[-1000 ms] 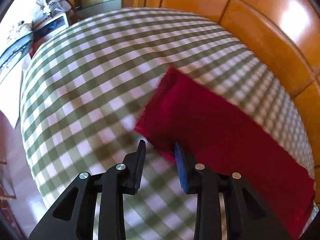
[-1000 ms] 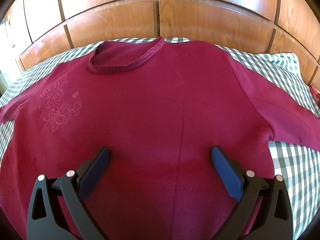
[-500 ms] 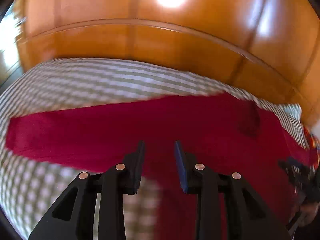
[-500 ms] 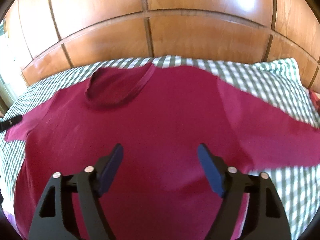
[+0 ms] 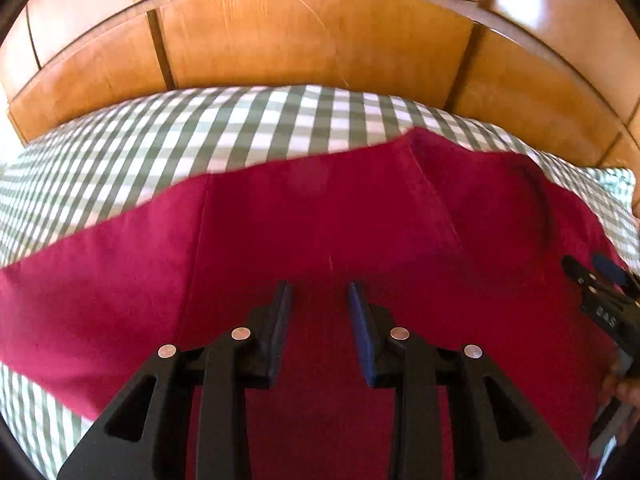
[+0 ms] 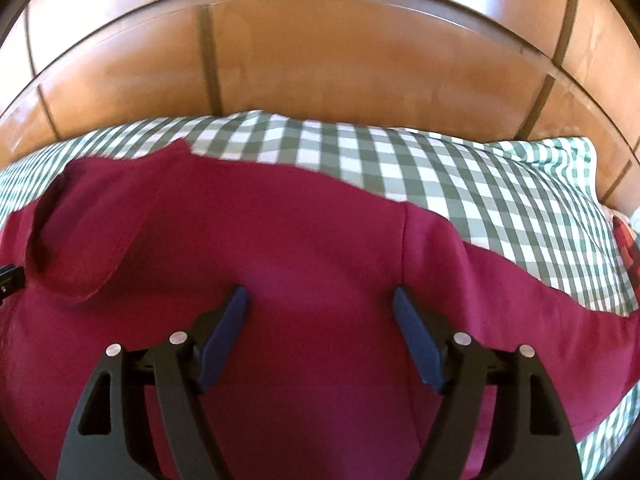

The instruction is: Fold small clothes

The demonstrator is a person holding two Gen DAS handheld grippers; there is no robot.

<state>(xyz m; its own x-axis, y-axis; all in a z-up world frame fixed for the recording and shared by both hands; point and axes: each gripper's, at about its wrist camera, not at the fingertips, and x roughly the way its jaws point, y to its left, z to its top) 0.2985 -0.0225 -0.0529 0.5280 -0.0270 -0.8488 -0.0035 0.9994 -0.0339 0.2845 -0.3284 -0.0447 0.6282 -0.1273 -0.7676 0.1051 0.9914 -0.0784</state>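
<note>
The red sweater (image 5: 320,232) runs off the near edge in both views, so its bottom is cut off. In the left view, the right gripper (image 5: 596,276) sits half cut off at the right edge. A small red thing (image 6: 624,236) at the far right is too cut off to tell.

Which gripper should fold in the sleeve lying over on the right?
Probably the right gripper: its jaws stand open, empty, beside that sleeve of the red top. The left gripper is farther off.

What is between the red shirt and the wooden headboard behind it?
A strip of bare green-checked bedsheet separates the red shirt from the wooden headboard; both wrist views show it.
</note>
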